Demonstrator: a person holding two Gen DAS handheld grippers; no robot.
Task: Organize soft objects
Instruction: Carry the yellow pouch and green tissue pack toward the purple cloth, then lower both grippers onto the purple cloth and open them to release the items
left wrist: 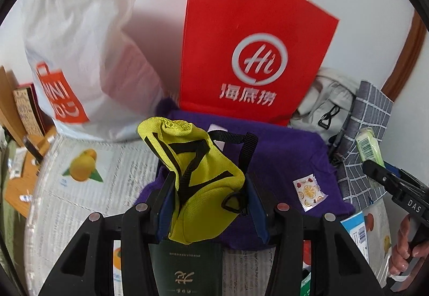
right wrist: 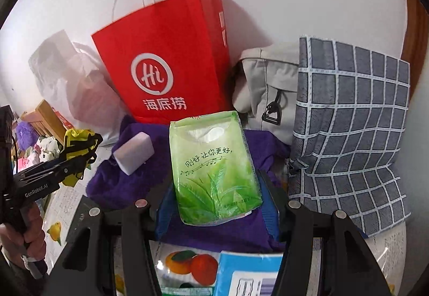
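paper bag (left wrist: 252, 54) upper centre, against wall | plastic bag (left wrist: 80, 41) to its left | cloth (left wrist: 289, 161) before it | pouch (left wrist: 198, 175) centre | checked cushion (right wrist: 348, 121) right

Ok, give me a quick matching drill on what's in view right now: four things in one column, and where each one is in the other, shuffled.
Things:
1. yellow pouch
2. tissue pack
3. red bag
4. white block

Places:
A. lying on the purple cloth
B. between the right gripper fingers
C. standing against the wall, behind the cloth
D. between the left gripper fingers

Pairs: 1-D, 2-B, 3-C, 4-A
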